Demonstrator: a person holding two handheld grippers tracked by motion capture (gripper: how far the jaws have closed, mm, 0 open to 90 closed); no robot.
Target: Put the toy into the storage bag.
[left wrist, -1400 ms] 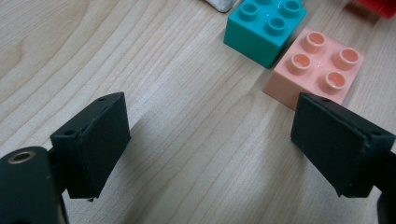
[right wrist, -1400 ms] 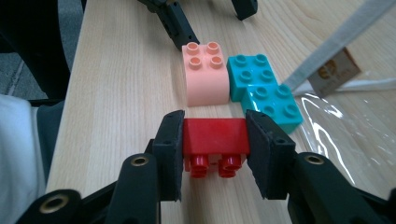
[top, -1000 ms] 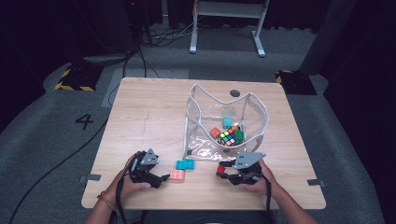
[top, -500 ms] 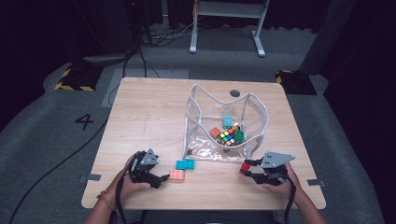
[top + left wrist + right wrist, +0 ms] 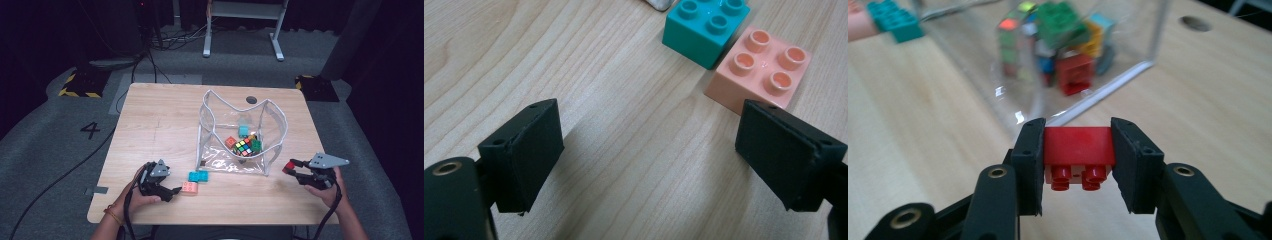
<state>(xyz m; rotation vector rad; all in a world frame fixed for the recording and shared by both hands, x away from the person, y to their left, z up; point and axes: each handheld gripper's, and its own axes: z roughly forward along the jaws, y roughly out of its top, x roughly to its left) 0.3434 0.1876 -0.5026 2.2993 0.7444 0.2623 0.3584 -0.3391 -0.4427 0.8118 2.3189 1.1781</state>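
Wood table [image 5: 150, 115] on grey floor [image 5: 60, 150] | left gripper [image 5: 172, 190] apart | right gripper [image 5: 290, 167] clamps red brick [image 5: 1078, 145]

The red brick [image 5: 1078, 146] is a small plastic building block with a smooth glossy face turned toward the right gripper view and its round studs pointing downward, so it hangs roughly upside down. It is clamped by two opposite side walls between the black pads of the right hand-held gripper [image 5: 1077, 165], clear of the worktop [image 5: 918, 135]. In the high view the red brick [image 5: 288, 166] sits off the right front corner of the clear bin [image 5: 272, 145], just beside its wall and outside it, near the worktop's right edge. The bin, a transparent soft-walled container with a pale rim, stands upright behind the brick.
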